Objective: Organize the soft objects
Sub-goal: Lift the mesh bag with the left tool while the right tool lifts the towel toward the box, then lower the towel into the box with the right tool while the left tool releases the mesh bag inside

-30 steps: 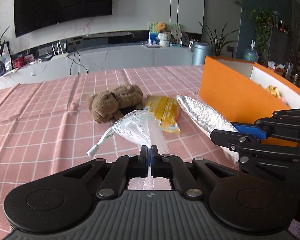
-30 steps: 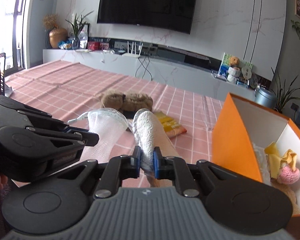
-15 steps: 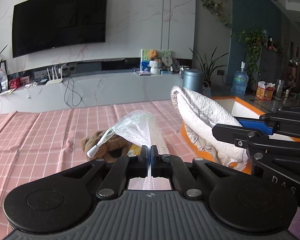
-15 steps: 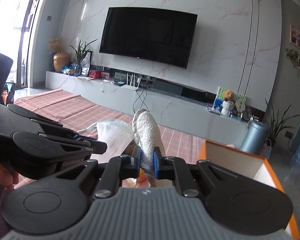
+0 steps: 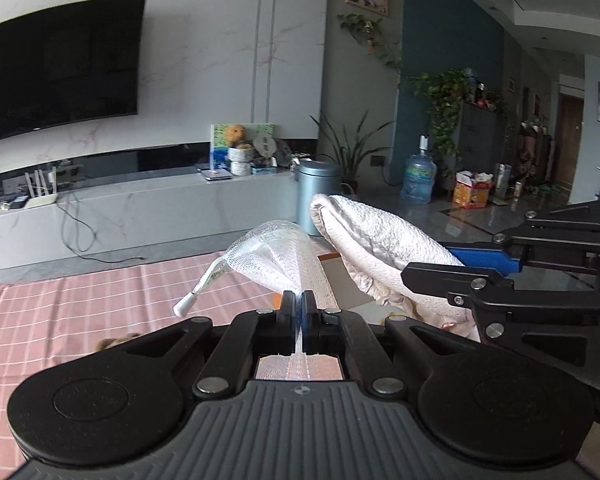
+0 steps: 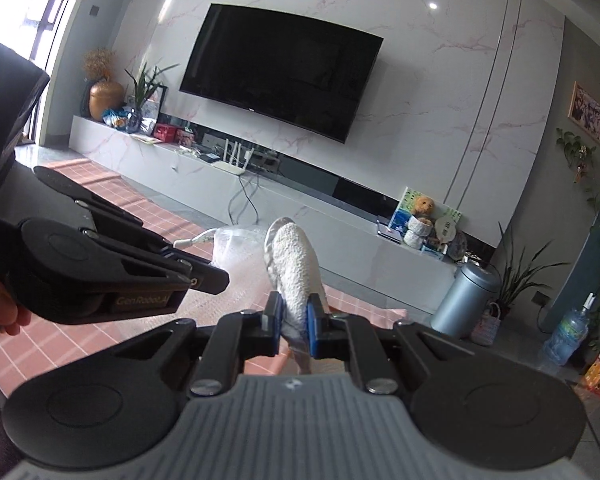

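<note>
My left gripper [image 5: 299, 300] is shut on a white mesh bag [image 5: 276, 258] with a white drawstring toggle, held up in the air above the pink checked tablecloth [image 5: 80, 304]. My right gripper [image 6: 293, 312] is shut on a white terry towel [image 6: 296, 268] that sticks up between its fingers. The towel [image 5: 376, 252] and the right gripper [image 5: 512, 280] show at the right of the left wrist view. The left gripper [image 6: 204, 278] and the mesh bag [image 6: 236, 252] show at the left of the right wrist view. A bit of the brown plush toy [image 5: 116, 342] peeks over the left gripper's body.
A sliver of the orange box [image 5: 328, 257] shows behind the mesh bag. Beyond the table are a grey TV console [image 6: 260, 204], a wall TV [image 6: 280, 88], a metal bin [image 6: 466, 300], plants and a water bottle [image 5: 419, 178].
Both grippers have risen and tilted upward with their loads. The table, plush toy, yellow packet and orange box have dropped almost out of view.
</note>
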Available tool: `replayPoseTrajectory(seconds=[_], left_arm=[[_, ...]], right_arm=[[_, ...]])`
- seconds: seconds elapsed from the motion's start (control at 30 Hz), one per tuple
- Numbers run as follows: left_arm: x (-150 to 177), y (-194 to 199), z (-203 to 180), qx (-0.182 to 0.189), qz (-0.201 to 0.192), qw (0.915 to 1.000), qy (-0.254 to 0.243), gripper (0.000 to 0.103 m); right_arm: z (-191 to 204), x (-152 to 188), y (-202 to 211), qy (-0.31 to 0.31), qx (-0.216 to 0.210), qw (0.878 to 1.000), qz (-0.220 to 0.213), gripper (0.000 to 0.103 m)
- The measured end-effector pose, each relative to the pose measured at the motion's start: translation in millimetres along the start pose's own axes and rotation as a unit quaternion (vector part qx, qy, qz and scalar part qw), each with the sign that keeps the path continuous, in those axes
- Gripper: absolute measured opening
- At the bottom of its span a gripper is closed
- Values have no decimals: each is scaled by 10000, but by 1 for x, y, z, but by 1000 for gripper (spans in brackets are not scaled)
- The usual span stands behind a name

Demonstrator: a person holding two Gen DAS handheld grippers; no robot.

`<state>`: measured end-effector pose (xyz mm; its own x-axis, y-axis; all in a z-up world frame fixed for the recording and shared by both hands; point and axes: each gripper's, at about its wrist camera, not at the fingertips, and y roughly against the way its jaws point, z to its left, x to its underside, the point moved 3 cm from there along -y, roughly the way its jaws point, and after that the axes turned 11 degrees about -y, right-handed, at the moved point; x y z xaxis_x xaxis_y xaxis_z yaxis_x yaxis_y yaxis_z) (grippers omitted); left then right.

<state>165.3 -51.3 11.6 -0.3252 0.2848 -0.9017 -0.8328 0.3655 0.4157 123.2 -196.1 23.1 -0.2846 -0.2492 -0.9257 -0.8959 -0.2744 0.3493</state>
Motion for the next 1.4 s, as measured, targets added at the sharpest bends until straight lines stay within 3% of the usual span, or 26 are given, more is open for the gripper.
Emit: replayPoseTrajectory(seconds=[0.2, 0.47, 0.77, 0.97, 1.13, 1.4], left_arm=[[-14, -45, -23, 349, 227, 9987, -293, 2], [-14, -107, -45, 600, 764, 9935, -589, 2], [4, -156, -55, 682, 1487, 9806, -1076, 3], [17, -169, -63, 653, 1774, 9701, -1523, 8], [26, -172, -72, 475, 1930, 9595, -1994, 29], [30, -173, -79, 366, 1950, 9459, -2567, 42]], right_arm=[[-47, 4, -26, -35, 211, 9990, 394, 10], [-93, 22, -74, -520, 151, 9934, 1015, 10], [-114, 43, -131, -826, 32, 9826, 1665, 10], [-116, 57, -151, -986, -109, 9707, 2190, 11], [-118, 72, -162, -1237, -185, 9563, 2642, 11], [-115, 78, -168, -1306, -211, 9478, 2902, 16]])
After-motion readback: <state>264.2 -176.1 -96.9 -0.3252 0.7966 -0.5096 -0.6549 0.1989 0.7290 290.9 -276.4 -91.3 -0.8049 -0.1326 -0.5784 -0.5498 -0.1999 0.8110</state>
